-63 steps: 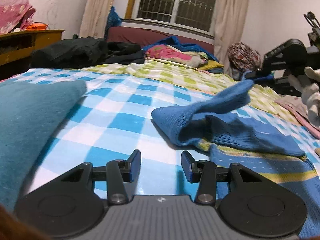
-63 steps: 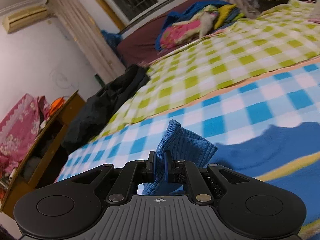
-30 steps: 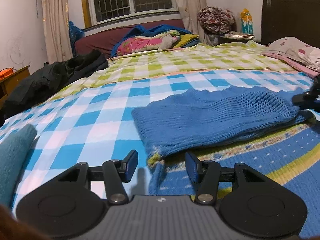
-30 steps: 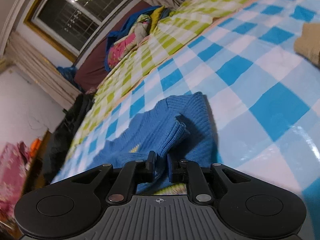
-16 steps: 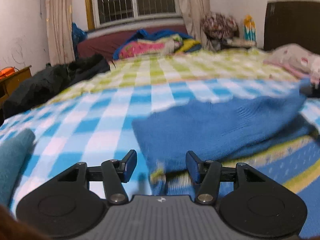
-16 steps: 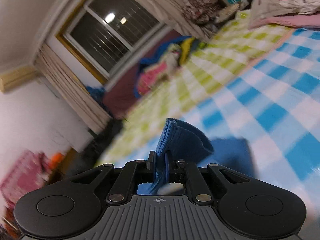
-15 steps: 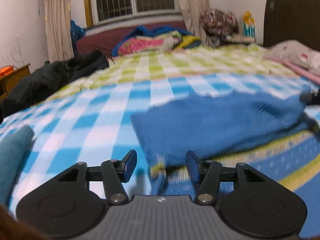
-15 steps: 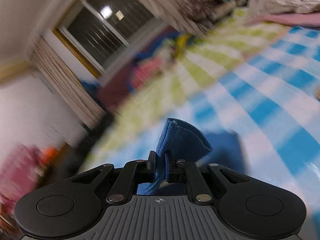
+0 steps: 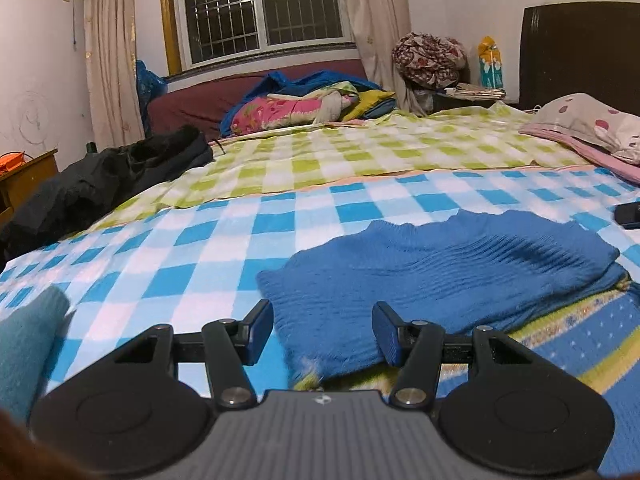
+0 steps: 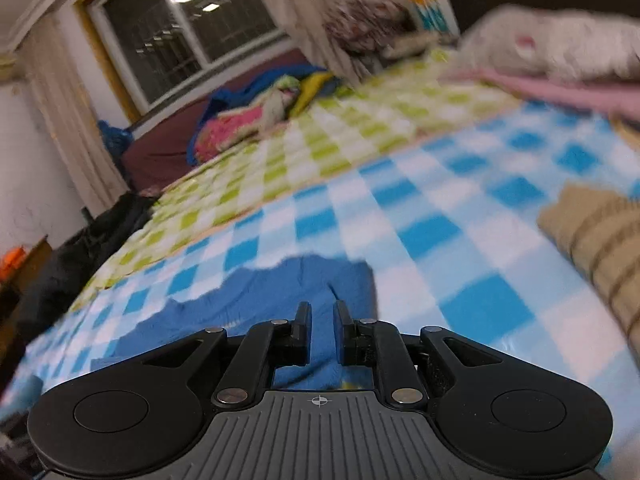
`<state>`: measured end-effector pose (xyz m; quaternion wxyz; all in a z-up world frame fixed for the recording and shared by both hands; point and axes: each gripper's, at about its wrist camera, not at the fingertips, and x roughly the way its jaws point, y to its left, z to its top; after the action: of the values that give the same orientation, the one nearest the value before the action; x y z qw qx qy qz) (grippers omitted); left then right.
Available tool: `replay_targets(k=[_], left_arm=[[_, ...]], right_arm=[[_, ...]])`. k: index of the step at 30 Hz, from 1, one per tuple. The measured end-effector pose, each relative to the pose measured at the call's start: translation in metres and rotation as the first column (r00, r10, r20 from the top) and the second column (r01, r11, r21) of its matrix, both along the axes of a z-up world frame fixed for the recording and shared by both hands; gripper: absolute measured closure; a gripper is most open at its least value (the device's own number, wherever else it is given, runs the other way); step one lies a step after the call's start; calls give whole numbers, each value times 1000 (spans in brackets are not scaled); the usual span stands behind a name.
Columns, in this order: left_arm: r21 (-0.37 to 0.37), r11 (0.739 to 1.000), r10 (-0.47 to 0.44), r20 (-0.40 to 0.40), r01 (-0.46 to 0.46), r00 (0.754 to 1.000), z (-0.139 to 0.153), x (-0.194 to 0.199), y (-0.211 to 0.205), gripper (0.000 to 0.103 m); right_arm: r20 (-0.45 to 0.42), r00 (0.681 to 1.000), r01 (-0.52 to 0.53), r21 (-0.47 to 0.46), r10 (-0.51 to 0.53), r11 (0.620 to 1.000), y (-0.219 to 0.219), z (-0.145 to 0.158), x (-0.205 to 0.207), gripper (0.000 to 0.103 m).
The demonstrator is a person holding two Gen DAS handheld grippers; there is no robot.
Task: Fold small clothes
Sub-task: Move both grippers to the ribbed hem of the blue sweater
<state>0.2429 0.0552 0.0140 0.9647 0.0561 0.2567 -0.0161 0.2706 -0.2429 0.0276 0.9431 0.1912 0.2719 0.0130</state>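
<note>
Left wrist view: a teal cloth [image 9: 28,344] lies at the far left on the checked sheet [image 9: 168,256]; the left gripper [image 9: 323,332] stands wide open and empty, its fingers straddling the near corner of the folded blue sweater [image 9: 432,276], which spreads ahead and to the right. A black jacket [image 9: 100,180] sits well behind. Right wrist view, blurred: the right gripper [image 10: 322,320] is slightly open over the sweater [image 10: 280,296], gripping nothing; a tan striped cloth [image 10: 600,236] lies to the right
</note>
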Motion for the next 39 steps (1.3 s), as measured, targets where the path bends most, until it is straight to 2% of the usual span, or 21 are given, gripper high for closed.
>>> replay_targets(k=[5, 8, 10, 13, 17, 18, 19, 22, 24, 30, 35, 39], left_arm=[[10, 1000, 15, -27, -14, 1000, -9, 20, -6, 43], [-1, 998, 59, -65, -59, 996, -18, 29, 4, 43], [-10, 997, 73, -81, -74, 994, -23, 31, 11, 41], [-6, 996, 83, -80, -84, 993, -25, 29, 17, 40], [-10, 995, 101, -90, -103, 991, -23, 28, 20, 40], [-8, 995, 103, -87, -104, 991, -21, 26, 20, 40], [-4, 995, 101, -80, -101, 992, -19, 22, 20, 40], [16, 996, 86, -62, -85, 994, -14, 10, 20, 40], [16, 997, 78, -60, -78, 995, -13, -1, 22, 40], [38, 997, 65, -128, -61, 990, -24, -10, 18, 40], [-6, 998, 66, -125, -67, 990, -16, -23, 21, 40], [-36, 997, 63, -128, -68, 990, -12, -47, 26, 40]], right_arm=[[-50, 989, -142, -53, 140, 988, 30, -5, 39, 89], [-99, 988, -131, -93, 122, 987, 34, -20, 57, 89], [-131, 989, -81, -112, 67, 990, 28, -30, 64, 94], [-125, 991, -51, -94, 39, 994, 16, -35, 60, 98], [-129, 991, -61, -131, 44, 989, 17, -33, 59, 98], [-130, 990, -63, -138, 45, 988, 19, -31, 58, 95], [-126, 991, -62, -137, 45, 989, 19, -29, 56, 89], [-86, 995, -69, -128, 58, 989, 21, -17, 42, 89], [-80, 994, -92, -157, 80, 983, 23, -13, 28, 88], [-151, 981, -154, -214, 123, 965, 31, -25, 8, 87], [-157, 979, -150, -149, 127, 977, 32, -19, 2, 84], [-149, 977, -179, -167, 154, 970, 31, -12, -22, 84]])
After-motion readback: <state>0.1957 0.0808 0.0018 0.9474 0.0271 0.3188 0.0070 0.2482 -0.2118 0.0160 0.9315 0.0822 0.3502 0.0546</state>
